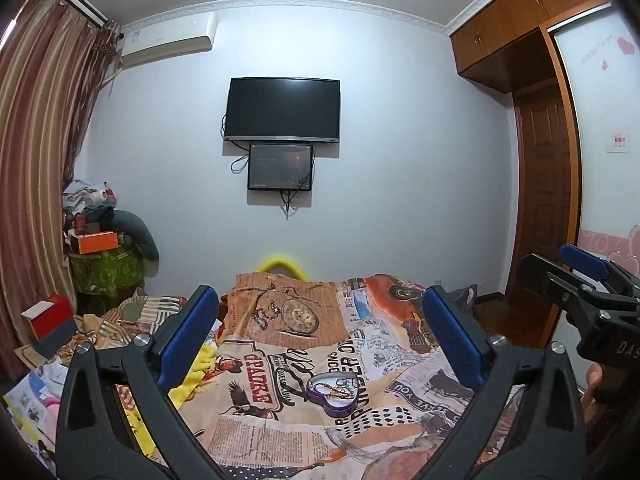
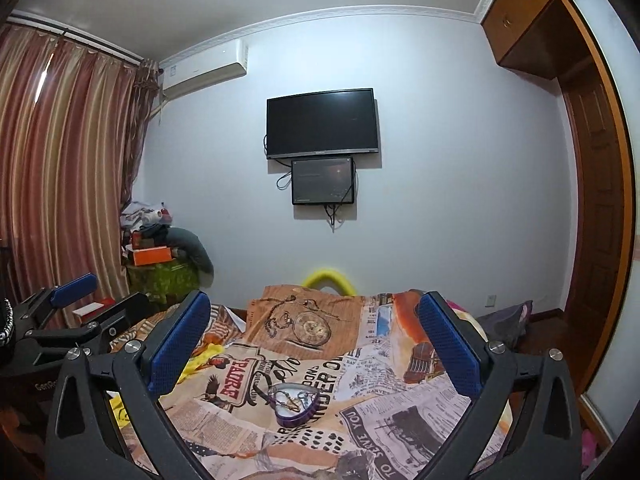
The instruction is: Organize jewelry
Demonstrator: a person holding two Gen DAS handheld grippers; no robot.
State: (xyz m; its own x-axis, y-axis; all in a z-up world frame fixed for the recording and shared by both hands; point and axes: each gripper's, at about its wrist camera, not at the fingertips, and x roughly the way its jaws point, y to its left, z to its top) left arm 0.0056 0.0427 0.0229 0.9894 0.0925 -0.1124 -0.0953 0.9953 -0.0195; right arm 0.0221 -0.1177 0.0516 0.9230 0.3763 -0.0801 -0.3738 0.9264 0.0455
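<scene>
Both the left gripper (image 1: 320, 344) and right gripper (image 2: 316, 344) hovered wide and empty above the purple heart-shaped tin (image 1: 333, 394), which lay lidless on the printed bedspread (image 1: 280, 432), tangled chains (image 1: 340, 390) inside. Stage indeterminate: loaded, or awaiting sorting.

There was one heart-shaped tin (image 1: 333, 394) on one bed (image 1: 280, 432), two screens, the television (image 1: 282, 110) and smaller monitor (image 1: 280, 167), and two tongs.

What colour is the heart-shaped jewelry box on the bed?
Purple heart-shaped jewelry box, with a pale inside; clearest in the left wrist view.
</scene>
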